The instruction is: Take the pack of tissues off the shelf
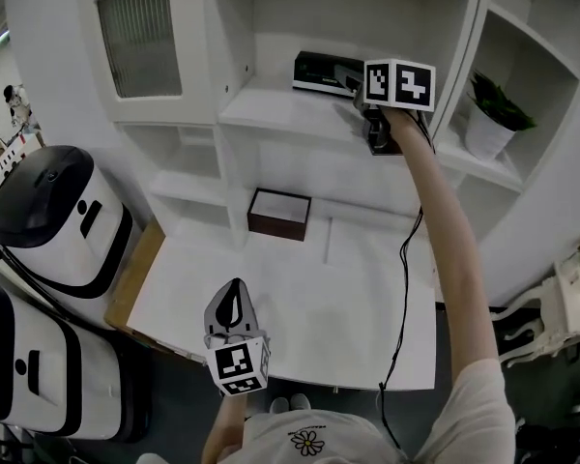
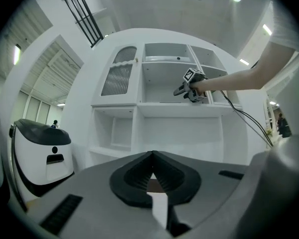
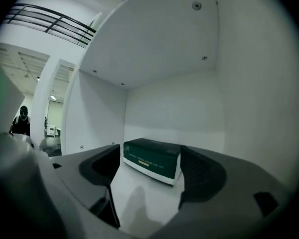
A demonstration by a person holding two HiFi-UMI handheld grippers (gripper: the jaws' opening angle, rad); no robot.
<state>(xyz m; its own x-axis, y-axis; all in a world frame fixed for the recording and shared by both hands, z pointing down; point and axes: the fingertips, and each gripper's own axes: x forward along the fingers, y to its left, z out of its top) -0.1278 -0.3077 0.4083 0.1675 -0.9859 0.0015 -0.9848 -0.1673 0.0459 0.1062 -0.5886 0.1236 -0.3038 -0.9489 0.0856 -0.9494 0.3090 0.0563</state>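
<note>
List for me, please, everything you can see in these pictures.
pack of tissues: one, dark green and white, on the upper shelf
shelf unit: one, white, behind the desk
cabinet door: one, white with ribbed glass, upper left of the shelf unit
potted plant: one, green in a white pot, right-hand compartment
box: one, dark brown, on the desk against the shelf unit
desk: one, white
machines: two, white and black, left of the desk
cable: one, black, hanging beside the right arm
left gripper: one, grey, jaws together, empty, low over the desk
right gripper: one, jaws apart, facing the pack, not touching it
right arm: one, stretched up to the shelf
</note>
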